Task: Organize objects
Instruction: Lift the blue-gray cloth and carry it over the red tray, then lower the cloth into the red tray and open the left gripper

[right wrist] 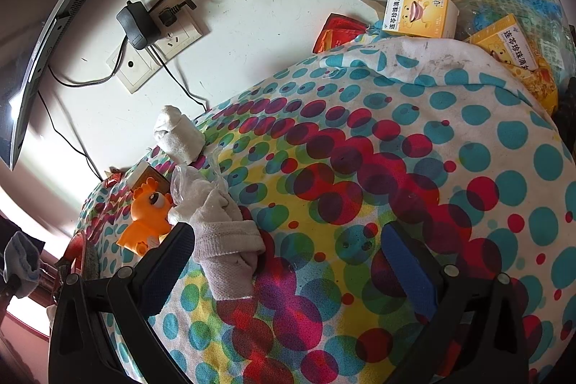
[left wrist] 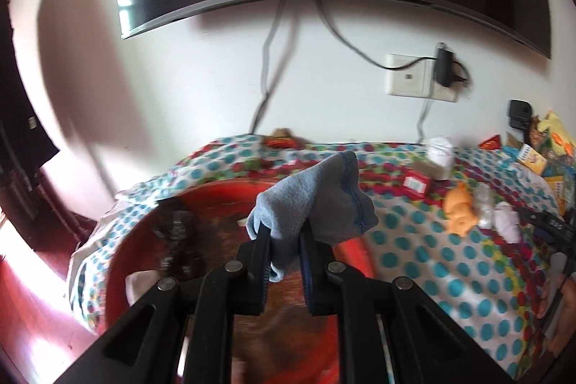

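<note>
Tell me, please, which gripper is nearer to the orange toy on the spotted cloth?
Right. The right gripper stands open over a white sock lying beside the orange toy. The left gripper, shut on a blue sock, is farther off above a red basin.

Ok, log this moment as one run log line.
left tongs: shut on blue cloth, above red basin | right tongs: open, empty, beside white sock

Blurred contents of the red basin (left wrist: 216, 193), partly hidden behind the left hand-held gripper (left wrist: 284, 240).
</note>
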`<action>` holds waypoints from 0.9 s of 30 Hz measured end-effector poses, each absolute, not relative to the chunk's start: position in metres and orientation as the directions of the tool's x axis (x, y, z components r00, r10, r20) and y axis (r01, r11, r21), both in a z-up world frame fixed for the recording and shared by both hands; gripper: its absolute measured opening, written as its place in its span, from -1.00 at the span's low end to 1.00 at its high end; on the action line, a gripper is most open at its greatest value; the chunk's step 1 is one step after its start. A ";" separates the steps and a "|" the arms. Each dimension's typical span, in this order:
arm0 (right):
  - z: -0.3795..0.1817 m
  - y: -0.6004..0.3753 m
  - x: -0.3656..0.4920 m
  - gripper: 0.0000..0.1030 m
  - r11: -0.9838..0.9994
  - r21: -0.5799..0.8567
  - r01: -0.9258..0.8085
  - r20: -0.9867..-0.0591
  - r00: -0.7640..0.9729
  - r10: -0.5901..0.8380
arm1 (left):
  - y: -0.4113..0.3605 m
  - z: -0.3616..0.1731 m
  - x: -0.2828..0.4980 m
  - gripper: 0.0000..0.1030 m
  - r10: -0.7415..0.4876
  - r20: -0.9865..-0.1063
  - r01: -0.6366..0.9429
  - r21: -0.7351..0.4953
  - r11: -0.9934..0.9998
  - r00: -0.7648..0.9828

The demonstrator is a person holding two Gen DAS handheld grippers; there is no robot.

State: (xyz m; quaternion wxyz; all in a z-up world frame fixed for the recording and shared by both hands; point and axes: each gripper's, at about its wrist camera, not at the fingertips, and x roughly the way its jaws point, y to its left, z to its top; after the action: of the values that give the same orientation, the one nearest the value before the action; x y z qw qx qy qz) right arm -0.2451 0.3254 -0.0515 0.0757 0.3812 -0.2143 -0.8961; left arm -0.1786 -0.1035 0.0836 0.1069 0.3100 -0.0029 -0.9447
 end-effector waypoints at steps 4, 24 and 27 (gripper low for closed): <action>-0.052 0.327 -0.245 1.00 -0.894 0.448 -0.027 -0.647 -0.699 -0.303 | -0.148 0.081 -0.171 -0.73 -0.249 -0.611 0.283 0.043 -0.958 -0.751; -0.053 0.328 -0.245 1.00 -0.897 0.442 -0.027 -0.651 -0.698 -0.299 | -0.205 0.069 -0.229 -0.73 -0.347 -0.680 0.434 0.047 -0.900 -0.646; -0.053 0.328 -0.245 1.00 -0.897 0.442 -0.027 -0.651 -0.698 -0.300 | -0.208 0.062 -0.248 -0.73 -0.355 -0.699 0.446 0.057 -0.893 -0.621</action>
State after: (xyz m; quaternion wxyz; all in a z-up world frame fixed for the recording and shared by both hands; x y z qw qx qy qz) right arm -0.2450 0.3284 -0.0530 0.0760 0.3812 -0.2144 -0.8961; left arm -0.2479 -0.2075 0.0624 0.2228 0.3741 0.0610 -0.8981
